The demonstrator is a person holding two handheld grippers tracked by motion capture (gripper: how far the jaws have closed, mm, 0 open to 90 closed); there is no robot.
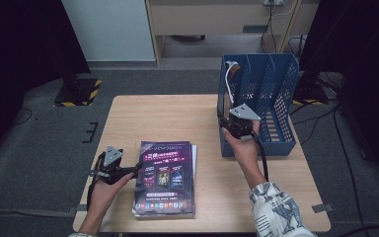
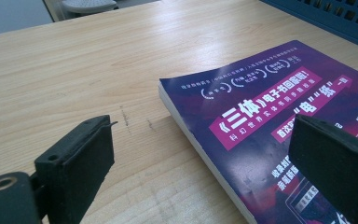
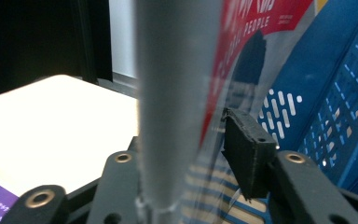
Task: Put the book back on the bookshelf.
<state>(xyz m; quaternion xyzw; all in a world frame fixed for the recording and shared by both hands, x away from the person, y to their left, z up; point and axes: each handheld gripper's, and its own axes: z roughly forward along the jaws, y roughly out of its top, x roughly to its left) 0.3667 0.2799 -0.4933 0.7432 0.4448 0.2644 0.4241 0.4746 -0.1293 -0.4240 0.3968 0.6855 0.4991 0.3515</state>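
We see the right claw (image 1: 227,123) at the near left corner of the blue file rack (image 1: 276,84), which stands on the right side of the wooden surface (image 1: 168,118). In the right gripper view a magazine (image 3: 177,93) stands upright between the jaws, its grey edge toward the camera and its glossy red-and-white cover running back beside the blue mesh. The right pad (image 3: 247,149) sits just beside that cover, and we cannot tell whether it presses on it; the left pad is hidden behind the magazine's edge, so the grip cannot be judged. In the high view the hand and the grey plate cover the jaws, and most of the magazine is hidden by the rack's wall.

The left claw (image 1: 139,168) rests low at the left edge of a purple book (image 1: 165,177) that lies flat on a thin stack near the front of the surface. Its jaws stand wide apart with nothing between them; one pad (image 2: 79,158) hangs over bare wood, the other over the cover, which is cut off at the frame's edge.
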